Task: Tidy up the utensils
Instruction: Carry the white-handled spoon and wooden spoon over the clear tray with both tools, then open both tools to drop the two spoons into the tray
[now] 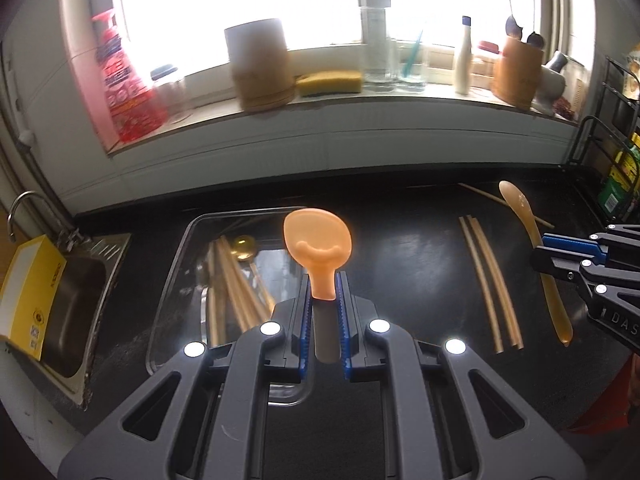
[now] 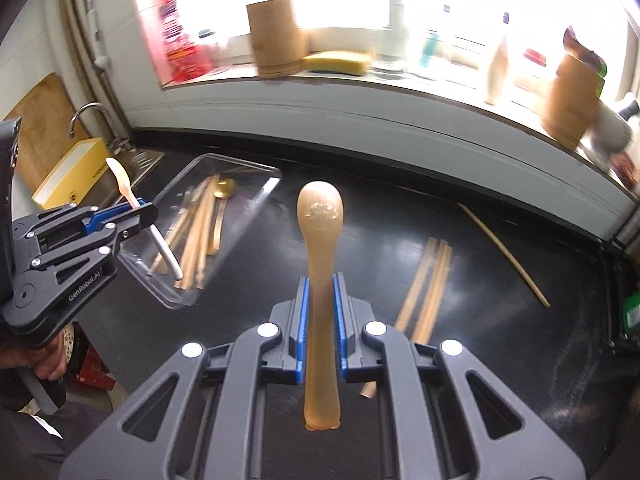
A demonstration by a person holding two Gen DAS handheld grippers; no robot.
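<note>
1. At the far left we find a steel sink [image 1: 76, 300] with a yellow box [image 1: 30, 292] leaning in it; the black counter [image 1: 400, 248] runs from its edge rightward to a wire rack [image 1: 616, 176].
2. Next comes a clear tray [image 1: 180, 280] on the counter, just beside the sink. It holds wooden chopsticks [image 1: 232, 284] and a gold spoon [image 1: 244, 246].
3. Right of the tray we note a bare stretch of counter, then a loose set of chopsticks [image 1: 488, 284] lying flat, with a single chopstick [image 2: 504, 254] further back near the wall.
4. Along the rear we list a windowsill [image 1: 320, 100] carrying a red bottle [image 1: 124, 80], a wooden canister [image 1: 260, 64], a yellow sponge [image 1: 330, 82], glasses and a utensil pot [image 1: 516, 72].
5. Orange spoon [image 1: 318, 246]: soft orange bowl with a raised curved mark, grey-white handle. It sits in the left gripper [image 1: 325, 280], above the tray's right edge.
6. Amber spoon [image 2: 320, 276]: translucent, long, narrow oval bowl. It sits in the right gripper [image 2: 320, 284], above open counter right of the tray.
7. Left gripper: jaws narrow, clamped on the orange spoon's neck, tilted downward, bowl pointing forward.
8. Right gripper: jaws narrow, clamped on the amber spoon's shaft, tilted downward. A hand [image 2: 48, 364] grips the left tool's handle.
</note>
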